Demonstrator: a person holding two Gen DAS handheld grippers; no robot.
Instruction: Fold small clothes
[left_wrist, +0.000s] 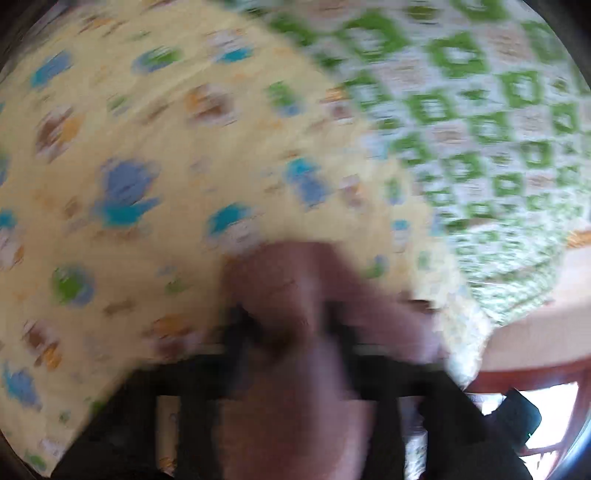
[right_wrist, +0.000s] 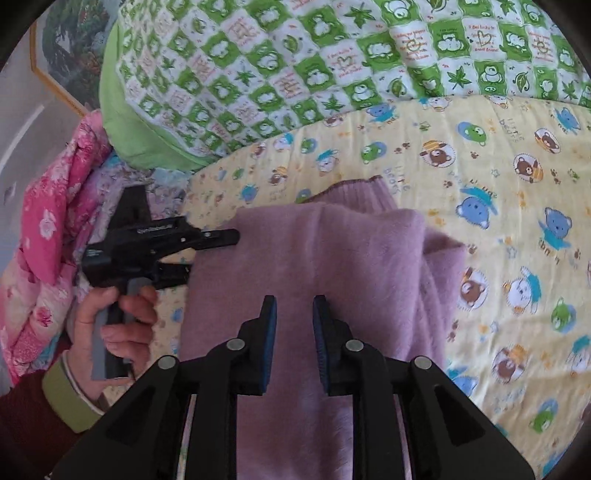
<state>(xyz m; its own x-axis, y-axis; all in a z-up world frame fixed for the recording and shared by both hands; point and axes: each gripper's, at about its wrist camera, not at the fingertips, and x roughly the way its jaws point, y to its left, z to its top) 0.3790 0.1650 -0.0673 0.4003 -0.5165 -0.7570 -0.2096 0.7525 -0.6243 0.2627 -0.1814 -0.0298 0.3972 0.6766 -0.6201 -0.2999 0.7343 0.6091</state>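
While the mauve garment (right_wrist: 317, 258) lies partly folded on the yellow sheet (right_wrist: 498, 192), the right tongs (right_wrist: 294, 314) hover over it slightly spread, empty. The left tongs (right_wrist: 221, 236), nearly pressed together, seem to pinch its left edge, likely for the next fold.

We see a plain mauve-pink garment (right_wrist: 332, 251) lying on a pale yellow sheet (right_wrist: 498, 206) printed with small cartoon bears in blue, brown, green and white. Beyond the garment, a quilt (right_wrist: 295, 74) is checked in green and white squares with leaf and animal motifs, and left of the garment a bright pink floral blanket (right_wrist: 48, 229) is bunched. Our black tongs (right_wrist: 294, 314) carry blue pads (right_wrist: 271, 325).
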